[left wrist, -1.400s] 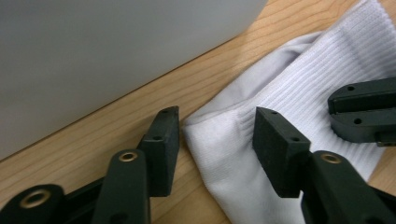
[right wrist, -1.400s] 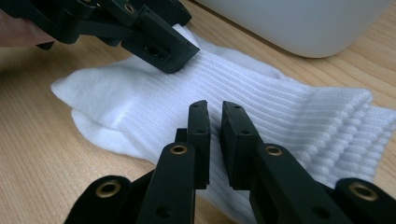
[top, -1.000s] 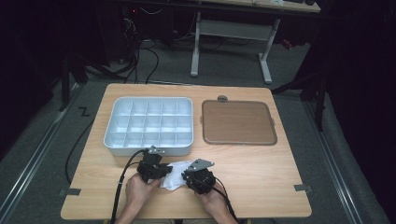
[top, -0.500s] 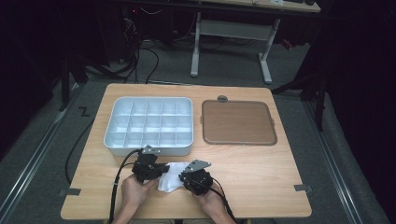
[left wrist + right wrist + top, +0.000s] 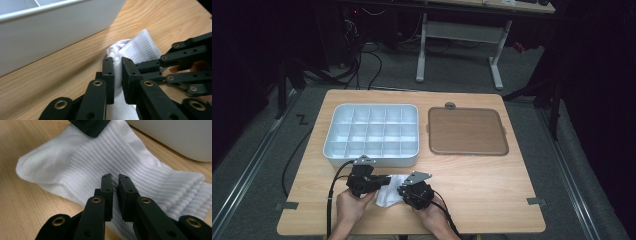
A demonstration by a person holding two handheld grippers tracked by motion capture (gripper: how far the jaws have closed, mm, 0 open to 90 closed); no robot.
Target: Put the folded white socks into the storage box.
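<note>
A white ribbed sock (image 5: 387,196) lies on the wooden table near its front edge, between both hands. My left gripper (image 5: 384,181) is shut on a bunched fold of the sock (image 5: 140,48); its jaws (image 5: 117,62) have just been closing, with white fabric pinched between them. My right gripper (image 5: 404,192) is shut on the ribbed middle of the sock (image 5: 82,162), its jaws (image 5: 115,180) pressing a ridge of cloth. The two grippers face each other across the sock, and the right gripper (image 5: 185,65) stands close in the left gripper view.
A white tray (image 5: 371,159) divided into several compartments stands just behind the hands. A flat brown tray (image 5: 467,131) lies to its right. Bare table top (image 5: 492,200) stretches to the right of the hands. The table's front edge is close under the wrists.
My left gripper has shifted a little to the left and risen, drawing its end of the sock with it. The right gripper has stayed in place on the sock.
</note>
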